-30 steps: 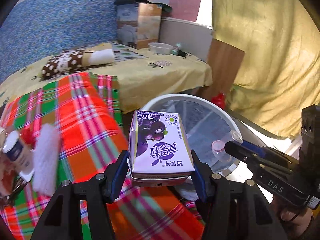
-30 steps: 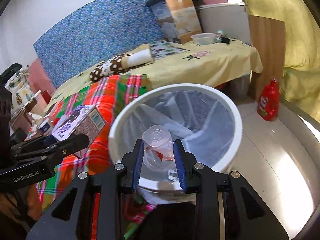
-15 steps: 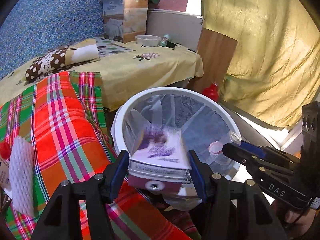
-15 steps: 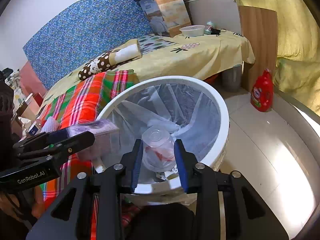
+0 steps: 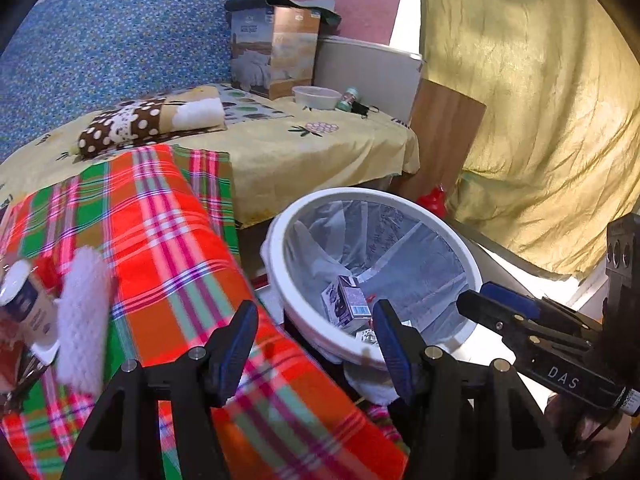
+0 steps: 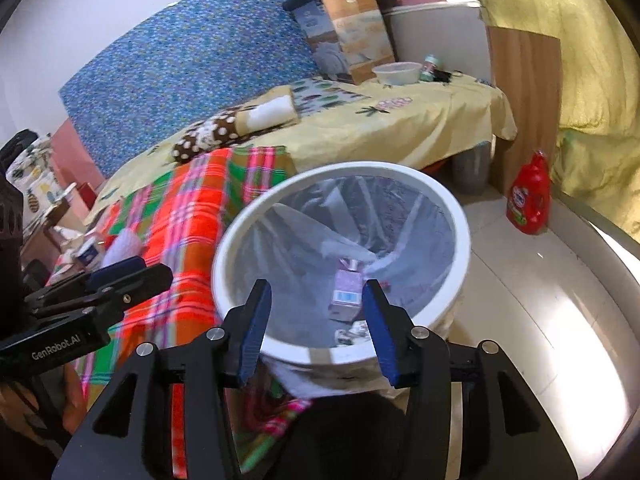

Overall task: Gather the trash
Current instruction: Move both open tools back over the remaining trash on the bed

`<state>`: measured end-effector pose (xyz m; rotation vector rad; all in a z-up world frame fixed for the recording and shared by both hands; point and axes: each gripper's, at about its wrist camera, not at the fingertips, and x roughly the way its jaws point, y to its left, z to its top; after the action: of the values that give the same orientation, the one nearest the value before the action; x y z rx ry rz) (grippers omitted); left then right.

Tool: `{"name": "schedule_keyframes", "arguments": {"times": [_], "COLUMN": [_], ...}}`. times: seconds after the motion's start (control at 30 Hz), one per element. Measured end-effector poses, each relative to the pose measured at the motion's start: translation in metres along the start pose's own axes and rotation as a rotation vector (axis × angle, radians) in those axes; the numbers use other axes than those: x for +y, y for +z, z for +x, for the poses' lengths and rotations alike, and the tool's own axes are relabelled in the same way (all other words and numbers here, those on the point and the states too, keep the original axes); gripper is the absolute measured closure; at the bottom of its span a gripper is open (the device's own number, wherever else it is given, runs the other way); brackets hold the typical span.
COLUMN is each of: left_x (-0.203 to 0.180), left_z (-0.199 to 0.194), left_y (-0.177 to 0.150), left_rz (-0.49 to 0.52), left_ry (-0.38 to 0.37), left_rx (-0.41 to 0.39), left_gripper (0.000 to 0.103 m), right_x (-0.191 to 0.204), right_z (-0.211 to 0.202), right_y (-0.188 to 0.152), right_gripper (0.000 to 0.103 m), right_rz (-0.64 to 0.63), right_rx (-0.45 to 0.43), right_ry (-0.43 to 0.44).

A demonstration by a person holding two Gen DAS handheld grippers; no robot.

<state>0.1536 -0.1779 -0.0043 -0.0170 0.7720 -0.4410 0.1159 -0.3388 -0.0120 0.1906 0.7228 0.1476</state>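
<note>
Bed: yellow sheet, blue patterned headboard behind. On it, far end: printed box, white bowl, small jar just right of the bowl. Middle: folded dotted cloth. Near, left: plaid blanket, bearing a white foam sleeve and a labelled container at its left edge.

Floor: pale tile. On it: white bin with clear liner, just beside the blanket's near right edge; red bottle, far right, near a wood panel.

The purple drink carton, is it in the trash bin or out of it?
In. The purple drink carton lies at the bottom of the lined white trash bin, no gripper on it.
</note>
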Motion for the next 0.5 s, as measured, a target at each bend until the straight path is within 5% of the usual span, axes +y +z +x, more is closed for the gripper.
{"name": "schedule_keyframes", "arguments": {"times": [0.5], "left_x": [0.052], "left_z": [-0.080], "left_y": [-0.043], "left_rz": [-0.112], "left_ry": [0.092], "left_rx": [-0.065], "left_gripper": [0.044], "right_x": [0.073], "right_z": [-0.005], "right_y": [-0.013], "right_gripper": [0.054], "right_rz": [-0.132], "right_rx": [0.010], "right_ry": [0.135]}}
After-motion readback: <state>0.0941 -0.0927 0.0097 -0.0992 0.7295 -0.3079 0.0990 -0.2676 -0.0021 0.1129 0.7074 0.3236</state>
